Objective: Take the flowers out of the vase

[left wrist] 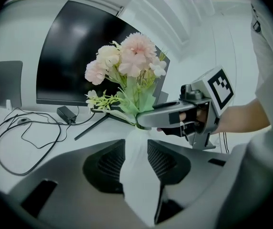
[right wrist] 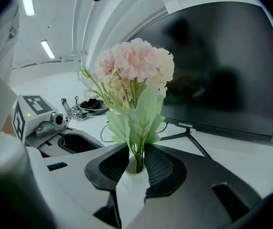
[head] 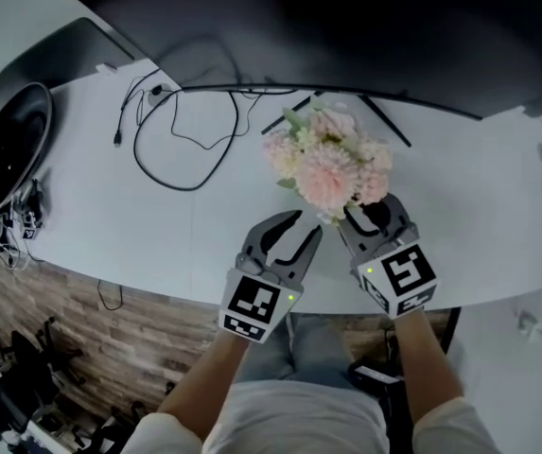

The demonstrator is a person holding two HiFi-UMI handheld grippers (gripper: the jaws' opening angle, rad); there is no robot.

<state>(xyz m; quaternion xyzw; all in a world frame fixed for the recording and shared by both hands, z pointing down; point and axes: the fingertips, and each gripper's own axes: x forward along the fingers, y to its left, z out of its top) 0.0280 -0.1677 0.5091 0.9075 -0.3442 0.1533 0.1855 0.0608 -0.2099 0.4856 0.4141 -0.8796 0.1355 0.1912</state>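
Observation:
A bunch of pale pink flowers point(head: 332, 164) with green leaves stands in a white vase point(left wrist: 138, 175) on the white desk point(head: 110, 225). In the head view the blooms hide the vase. My right gripper point(head: 370, 218) is shut on the vase point(right wrist: 129, 194) at its neck, a ribbed pad on each side just below the stems point(right wrist: 138, 159). In the left gripper view one right finger point(left wrist: 150, 119) lies across that neck under the flowers point(left wrist: 126, 61). My left gripper point(head: 305, 227) is open beside the right one, its tips just short of the vase, whose body shows through the gap.
A big dark monitor point(head: 346, 26) on thin black legs point(head: 384, 121) stands right behind the flowers. A black cable point(head: 185, 140) loops over the desk to the left, with a round dark object point(head: 10, 145) at the far left. The desk's front edge point(head: 157, 287) runs under my hands.

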